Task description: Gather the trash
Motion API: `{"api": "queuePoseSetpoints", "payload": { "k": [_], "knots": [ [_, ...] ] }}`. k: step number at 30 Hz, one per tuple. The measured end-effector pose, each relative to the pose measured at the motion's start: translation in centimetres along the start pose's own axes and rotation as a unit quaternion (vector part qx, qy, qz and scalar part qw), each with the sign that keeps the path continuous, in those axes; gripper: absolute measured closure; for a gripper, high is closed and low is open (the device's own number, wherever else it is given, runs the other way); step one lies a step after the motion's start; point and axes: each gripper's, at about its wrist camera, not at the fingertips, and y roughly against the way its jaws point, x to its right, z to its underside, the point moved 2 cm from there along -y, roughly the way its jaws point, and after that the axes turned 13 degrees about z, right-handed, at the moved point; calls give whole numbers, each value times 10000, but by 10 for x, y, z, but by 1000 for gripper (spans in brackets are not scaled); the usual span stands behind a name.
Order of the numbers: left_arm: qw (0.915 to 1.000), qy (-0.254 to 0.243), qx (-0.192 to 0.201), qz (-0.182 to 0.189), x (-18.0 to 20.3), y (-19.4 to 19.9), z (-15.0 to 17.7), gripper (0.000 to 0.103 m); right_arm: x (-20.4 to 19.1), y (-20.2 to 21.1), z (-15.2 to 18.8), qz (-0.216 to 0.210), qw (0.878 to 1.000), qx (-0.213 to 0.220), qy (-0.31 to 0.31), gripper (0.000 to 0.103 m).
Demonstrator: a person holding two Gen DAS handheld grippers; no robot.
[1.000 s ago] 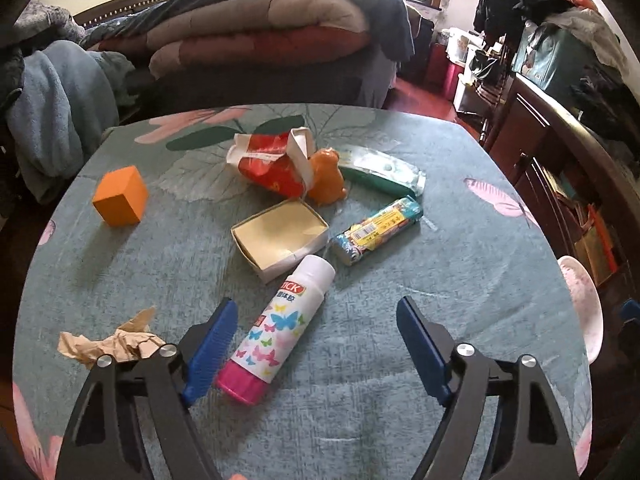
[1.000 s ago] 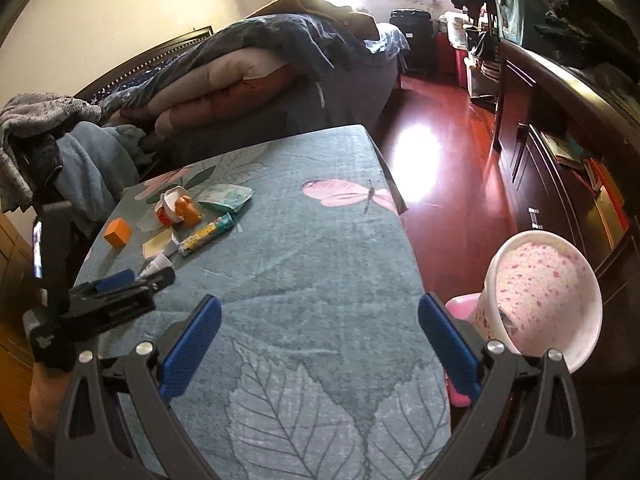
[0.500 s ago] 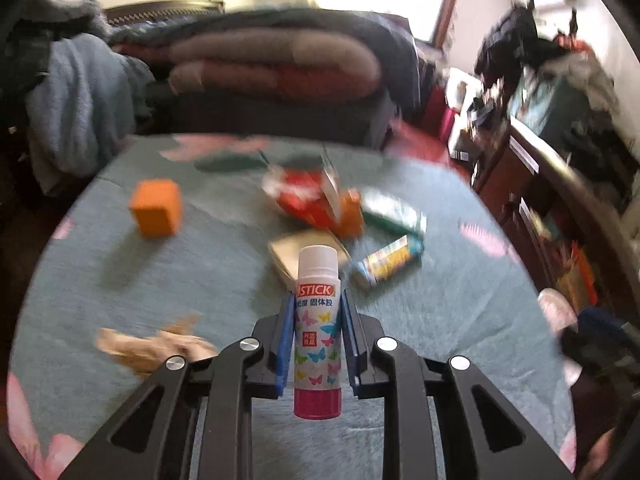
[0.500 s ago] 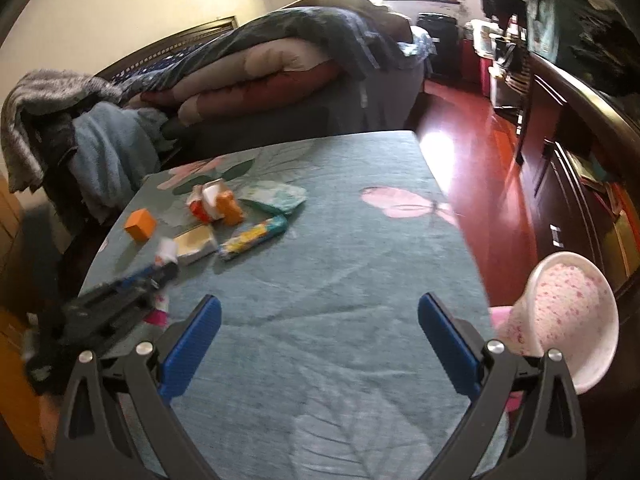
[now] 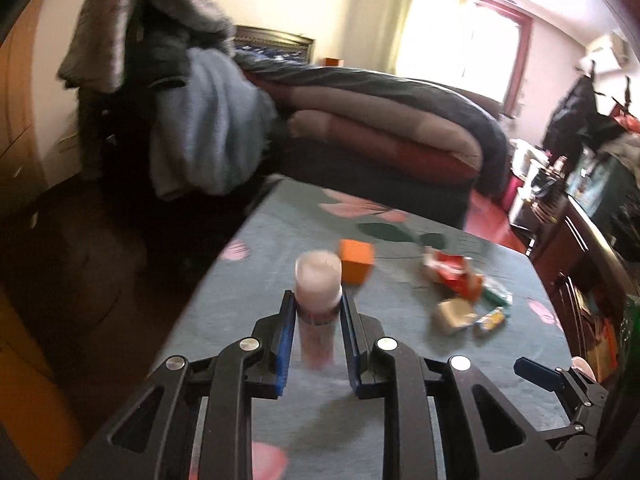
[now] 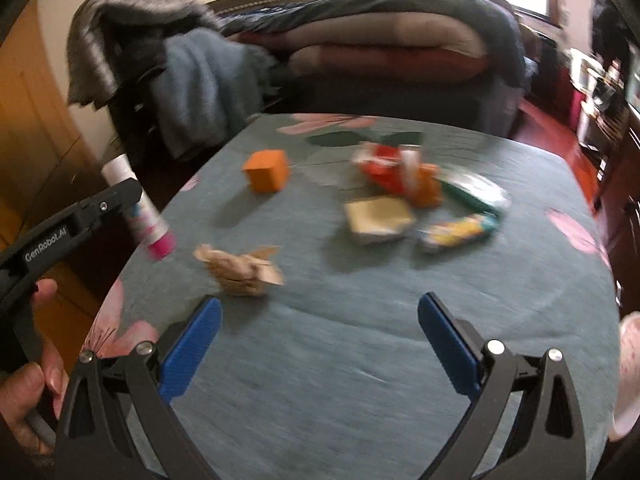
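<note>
Left wrist view: the left gripper (image 5: 316, 320) pinches a glue stick (image 5: 318, 300) above the table (image 5: 420, 360), label blurred unreadable; right wrist view: the left gripper's arm reads "GenRobot.AI", a hand (image 6: 28, 380) holds its handle, the stick tilts off the table's edge. The right gripper (image 6: 320, 344) stands spread, empty, above crumpled paper (image 6: 240, 268).

The printing on the glue stick (image 5: 318, 312) is smeared past reading in the left wrist view, and its lower end is blurred against the tablecloth (image 5: 420, 360). Part of its barrel is covered by the left gripper (image 6: 120, 196) in the right wrist view. The wording on the red wrapper (image 6: 382, 170) and the yellow-and-teal packet (image 6: 458, 230) cannot be read. The pink speckled bin (image 6: 628, 376) is cut off by the right edge. Only part of the person's left hand (image 6: 28, 376) is shown at the left edge.
</note>
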Motion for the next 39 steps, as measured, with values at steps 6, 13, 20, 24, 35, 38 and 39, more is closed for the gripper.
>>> {"api": "queuePoseSetpoints", "payload": {
  "k": [6, 13, 20, 24, 35, 38, 39],
  "knots": [
    [9994, 217, 93, -251, -34, 11, 2, 80, -43, -27, -14, -27, 9994, -118, 318, 4],
    [9990, 307, 175, -278, -50, 15, 0, 80, -67, -55, -15, 59, 9978, -364, 550, 26],
    [9988, 420, 136, -207, -57, 10, 4, 80, -64, -56, -8, 74, 9970, -375, 679, 76],
    [9980, 608, 124, -132, -70, 14, 11, 79, -56, -41, -4, 48, 9972, -263, 697, 77],
    [9965, 399, -552, -494, -87, -36, 17, 39, -39, -13, 3, -256, 9985, -173, 462, 77],
    [9952, 362, -720, -560, -83, -49, 24, 67, -30, -4, 2, -270, 9989, -117, 376, 77],
    [9946, 355, -773, -591, -81, -52, 26, 70, -26, -1, 3, -277, 9990, -106, 339, 77]
  ]
}}
